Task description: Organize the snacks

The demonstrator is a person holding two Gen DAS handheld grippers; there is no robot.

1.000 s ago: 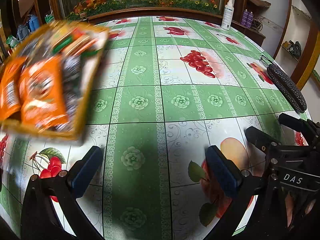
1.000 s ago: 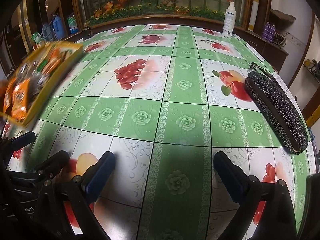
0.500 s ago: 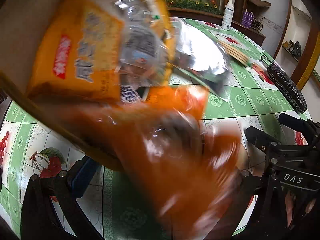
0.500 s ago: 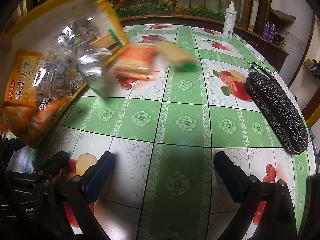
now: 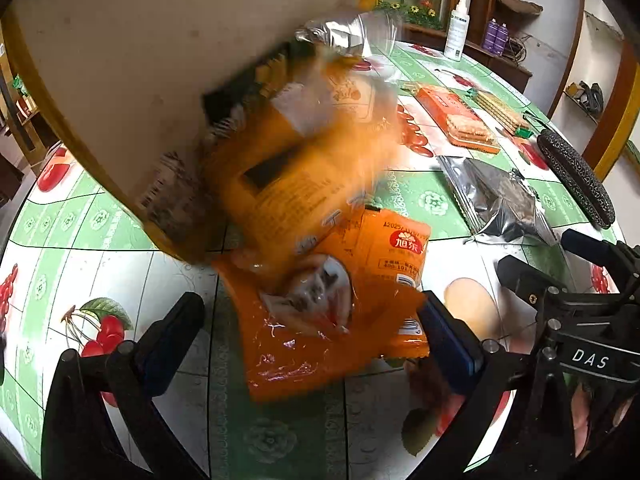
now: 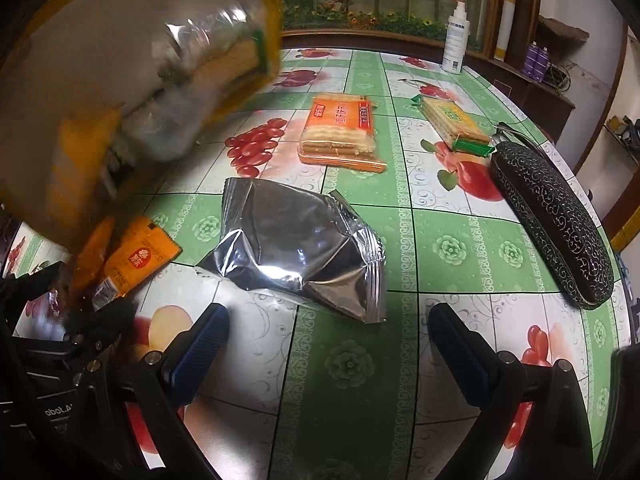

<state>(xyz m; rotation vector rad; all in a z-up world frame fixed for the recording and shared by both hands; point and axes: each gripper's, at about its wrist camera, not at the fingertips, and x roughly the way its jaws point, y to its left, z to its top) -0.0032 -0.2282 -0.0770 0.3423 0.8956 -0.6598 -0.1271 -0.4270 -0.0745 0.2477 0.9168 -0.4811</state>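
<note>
A yellow-rimmed tray (image 5: 120,80) is tipped steeply over the table, also seen in the right wrist view (image 6: 80,60). Blurred orange and clear snack packs (image 5: 304,152) slide off it. An orange pack (image 5: 340,312) lies between my open left gripper's (image 5: 312,332) fingers. A silver foil bag (image 6: 304,248) lies just ahead of my open, empty right gripper (image 6: 332,348). An orange biscuit pack (image 6: 340,132) and a green-ended cracker pack (image 6: 456,128) lie farther back.
A black patterned case (image 6: 552,216) lies at the table's right edge. A white spray bottle (image 6: 456,44) stands at the far edge by a wooden ledge with flowers. The right gripper's body (image 5: 580,320) sits at the left view's right side.
The tray has tipped further and more packs have spilled out. The silver bag, biscuit pack and cracker pack have landed on the table. Both grippers have stayed still.
</note>
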